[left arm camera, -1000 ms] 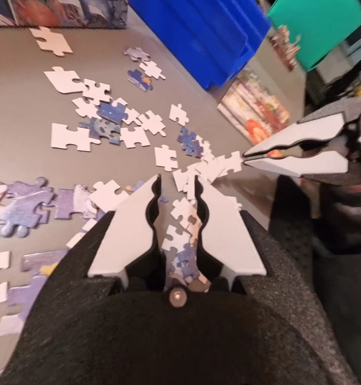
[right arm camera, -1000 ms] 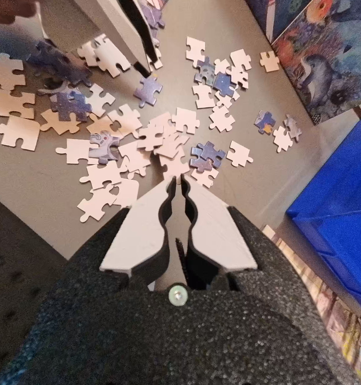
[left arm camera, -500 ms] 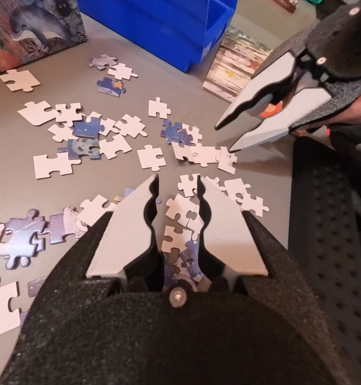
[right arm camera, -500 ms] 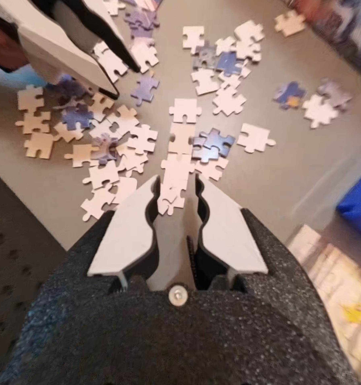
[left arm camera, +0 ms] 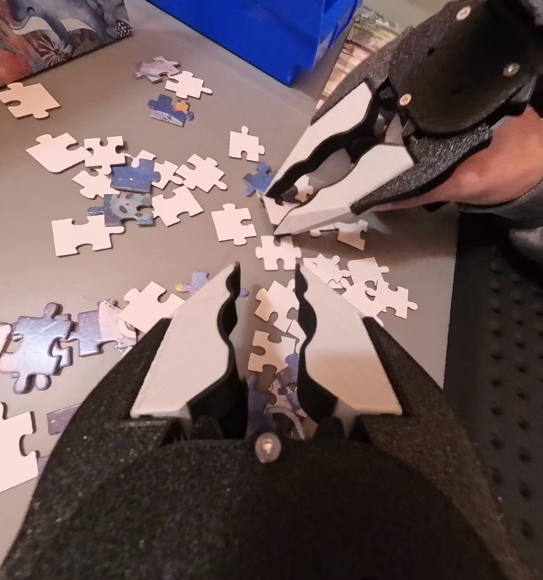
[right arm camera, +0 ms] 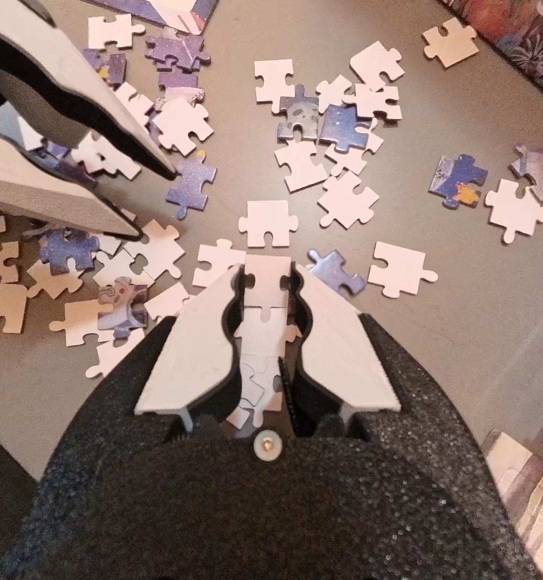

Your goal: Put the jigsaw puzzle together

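The grey table (right arm camera: 452, 314) was covered in loose puzzle pieces. The right gripper (right arm camera: 267, 270) sat wide apart around a white piece (right arm camera: 265, 285). The left gripper (left arm camera: 267, 273) hung apart, empty. Squeezing slowly would probably keep the piece flat

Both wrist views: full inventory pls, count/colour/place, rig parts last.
loose puzzle pieces: dozens, mostly white backs up, some blue or purple faces up, scattered on the grey table
joined pieces: one small purple cluster, left edge of left wrist view
picture box: one, multicoloured, far left corner
blue bin: one, far side of table
printed sheet: one, pale multicoloured, by table's edge
black perforated mat: one, right of table
left gripper: open, above pieces
right gripper: open around a white piece
hand: one, holding right gripper
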A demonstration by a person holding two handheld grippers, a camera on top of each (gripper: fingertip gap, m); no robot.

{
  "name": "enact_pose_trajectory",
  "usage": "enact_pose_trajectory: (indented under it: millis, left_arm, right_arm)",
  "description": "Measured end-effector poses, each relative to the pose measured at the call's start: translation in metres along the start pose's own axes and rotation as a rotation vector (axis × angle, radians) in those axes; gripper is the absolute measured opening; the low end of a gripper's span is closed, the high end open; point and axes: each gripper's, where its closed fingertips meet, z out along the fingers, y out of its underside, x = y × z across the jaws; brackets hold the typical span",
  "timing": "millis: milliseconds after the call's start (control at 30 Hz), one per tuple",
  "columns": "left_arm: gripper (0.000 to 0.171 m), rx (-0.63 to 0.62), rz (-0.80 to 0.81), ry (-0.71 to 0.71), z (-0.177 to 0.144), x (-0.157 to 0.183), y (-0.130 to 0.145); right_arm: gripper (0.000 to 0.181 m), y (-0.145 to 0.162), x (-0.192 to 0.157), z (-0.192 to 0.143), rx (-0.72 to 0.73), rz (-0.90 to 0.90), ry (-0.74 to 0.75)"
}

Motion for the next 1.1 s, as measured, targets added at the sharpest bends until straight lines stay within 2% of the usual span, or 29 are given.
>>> enact_pose_trajectory:
  millis: [67,167,267,367,433,533,600,700,767,833,900,967,1000,1100]
  left_arm:
    - [0.035,-0.009,0.003,0.000,0.001,0.000,0.002]
    - [0.038,0.033,-0.021,0.002,0.000,0.001,-0.006]
    - [0.053,0.162,-0.087,0.043,-0.011,0.003,-0.030]
    - [0.050,0.314,-0.152,0.004,-0.032,-0.014,-0.054]
    - [0.024,0.378,-0.183,0.028,-0.045,-0.020,-0.060]
    - [0.005,0.385,-0.210,0.115,-0.048,-0.014,-0.060]
    - [0.001,0.386,-0.222,0.174,-0.049,-0.008,-0.060]
    - [0.001,0.435,-0.357,0.343,-0.060,0.001,-0.068]
    - [0.001,0.489,-0.426,0.410,-0.071,-0.004,-0.075]
    - [0.001,0.551,-0.486,0.448,-0.083,-0.012,-0.082]
    - [0.001,0.593,-0.530,0.472,-0.091,-0.020,-0.085]
    - [0.001,0.610,-0.544,0.458,-0.094,-0.026,-0.085]
    - [0.001,0.615,-0.548,0.451,-0.094,-0.027,-0.085]
    - [0.001,0.604,-0.541,0.468,-0.091,-0.022,-0.085]
  right_arm:
    - [0.028,-0.013,-0.004,-0.005,0.032,-0.012,-0.041]
    - [0.028,-0.066,-0.015,-0.025,0.188,0.026,-0.151]
    - [0.028,-0.124,-0.030,-0.043,0.359,0.099,-0.297]
    - [0.028,-0.155,-0.041,-0.045,0.454,0.144,-0.402]
    - [0.028,-0.162,-0.043,-0.044,0.511,0.184,-0.448]
    - [0.028,-0.161,-0.048,-0.046,0.605,0.271,-0.573]
    - [0.028,-0.159,-0.052,-0.059,0.683,0.330,-0.712]
    - [0.028,-0.161,-0.041,-0.099,0.845,0.477,-1.002]
    - [0.027,-0.160,-0.013,-0.112,0.936,0.578,-1.024]
    - [0.027,-0.150,-0.009,-0.090,0.818,0.498,-0.855]
    - [0.028,-0.130,-0.025,-0.060,0.604,0.293,-0.694]
    - [0.050,-0.113,-0.043,-0.039,0.456,0.122,-0.593]
    - [0.053,-0.113,-0.056,-0.039,0.451,0.083,-0.616]
    - [0.046,-0.121,-0.093,-0.052,0.477,0.103,-0.822]
